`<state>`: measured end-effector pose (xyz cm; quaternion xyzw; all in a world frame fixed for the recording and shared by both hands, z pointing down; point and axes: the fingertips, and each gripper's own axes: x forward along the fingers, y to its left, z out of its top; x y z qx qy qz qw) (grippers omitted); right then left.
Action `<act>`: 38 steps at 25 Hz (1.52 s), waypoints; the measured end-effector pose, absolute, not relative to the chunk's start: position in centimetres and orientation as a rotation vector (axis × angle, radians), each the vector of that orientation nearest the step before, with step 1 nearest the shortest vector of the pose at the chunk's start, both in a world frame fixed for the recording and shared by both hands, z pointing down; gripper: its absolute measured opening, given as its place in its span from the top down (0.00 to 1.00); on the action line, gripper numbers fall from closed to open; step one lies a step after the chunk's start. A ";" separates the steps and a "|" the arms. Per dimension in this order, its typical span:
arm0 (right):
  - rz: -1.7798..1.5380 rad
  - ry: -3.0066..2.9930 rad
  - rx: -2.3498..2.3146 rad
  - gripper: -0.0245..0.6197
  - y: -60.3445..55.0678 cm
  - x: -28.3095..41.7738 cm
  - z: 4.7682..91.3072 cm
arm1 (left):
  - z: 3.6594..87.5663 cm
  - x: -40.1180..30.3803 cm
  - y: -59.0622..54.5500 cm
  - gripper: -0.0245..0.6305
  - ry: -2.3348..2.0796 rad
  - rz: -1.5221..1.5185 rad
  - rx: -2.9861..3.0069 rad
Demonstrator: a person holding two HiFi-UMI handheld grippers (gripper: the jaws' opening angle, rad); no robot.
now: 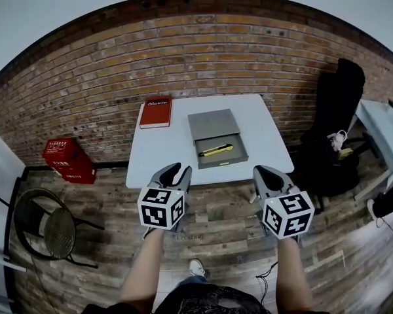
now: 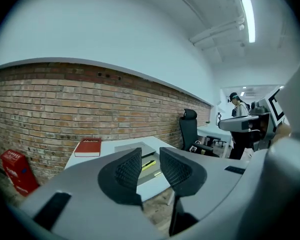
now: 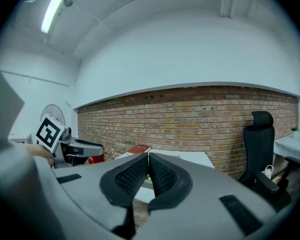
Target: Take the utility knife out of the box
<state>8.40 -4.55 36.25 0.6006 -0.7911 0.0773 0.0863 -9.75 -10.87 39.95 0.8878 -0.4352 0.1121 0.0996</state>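
Your left forearm and right forearm sit nearest the head camera, each carrying a gripper.

- The left gripper has its jaws apart, with nothing between the pads.
- The right gripper has its jaws together and the tips meet. It holds nothing.
- Both grippers point toward the white table. In the head view their tips lie at its near edge, side by side and apart from each other.
- The utility knife, yellow and black, lies inside the open tray of the grey box. It sits slightly askew, and the grey lid is slid toward the brick wall.
- The box sits near the middle of the table, and neither gripper touches it or the knife.
- A red book lies flat at the table's far left corner.
- On the floor, a red crate stands against the wall at left. A black office chair stands to the right of the table.
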 end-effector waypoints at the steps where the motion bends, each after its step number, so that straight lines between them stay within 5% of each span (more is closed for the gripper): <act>1: 0.230 -2.350 1.794 0.93 -5.4 8.1 36.2 | 39.9 -9.9 -11.8 0.79 -1.277 0.329 2.629; 16: 0.223 -2.289 1.867 0.93 -14.3 5.2 36.1 | 41.1 -11.0 -21.3 0.75 -1.126 0.337 2.689; 38: 0.235 -2.345 1.802 0.93 -24.9 12.0 38.4 | 46.7 -0.4 -29.8 0.72 -0.945 0.573 2.766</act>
